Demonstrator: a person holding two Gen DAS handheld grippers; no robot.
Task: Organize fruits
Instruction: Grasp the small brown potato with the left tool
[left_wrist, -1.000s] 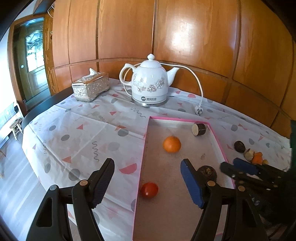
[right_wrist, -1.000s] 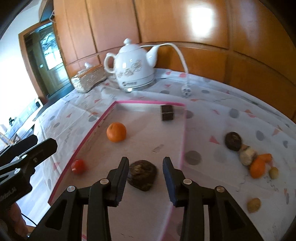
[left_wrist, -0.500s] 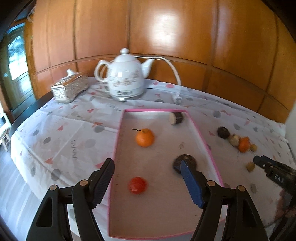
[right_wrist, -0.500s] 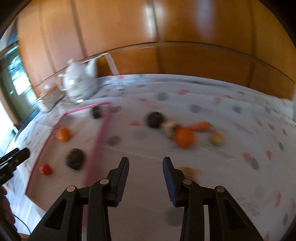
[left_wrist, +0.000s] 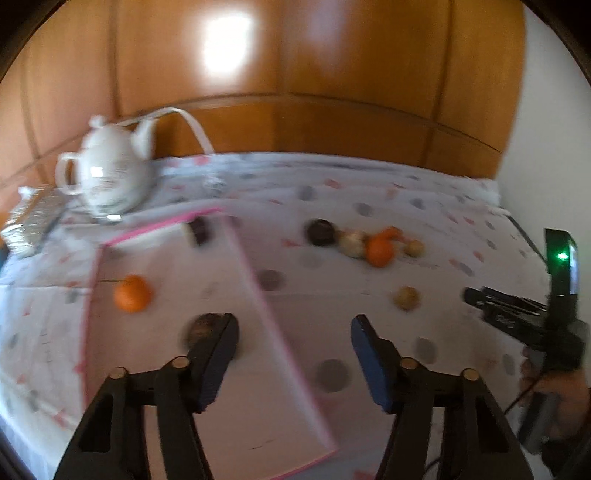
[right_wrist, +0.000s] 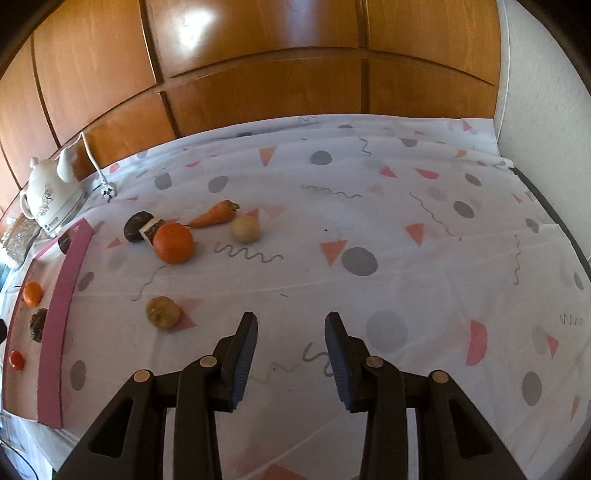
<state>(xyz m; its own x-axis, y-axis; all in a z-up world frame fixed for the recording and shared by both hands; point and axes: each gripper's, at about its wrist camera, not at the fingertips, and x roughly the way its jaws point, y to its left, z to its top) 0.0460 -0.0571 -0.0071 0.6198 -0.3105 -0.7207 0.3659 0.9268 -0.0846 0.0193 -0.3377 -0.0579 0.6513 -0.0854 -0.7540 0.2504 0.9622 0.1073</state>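
So far my pink tray (right_wrist: 62, 302) at 9 o'clock holds a few fruits, the loose pile (right_wrist: 173, 243) at 11 still needs moving, and both my right gripper (right_wrist: 290, 354) and left gripper (left_wrist: 291, 354) are wide apart, holding nothing.

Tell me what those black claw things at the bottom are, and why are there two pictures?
They are grabbers with two fingers, and a person holds one in each hand. Each carries a camera looking out along its fingers, so you get one picture per hand. The left gripper and the right gripper are both open and hold nothing. Below them is a table with a spotted cloth. On it lies a pink-edged tray with a small orange, a dark fruit and a little red one inside. Still out on the cloth are a big orange, a carrot and some brownish round fruits. A white kettle stands at the back.
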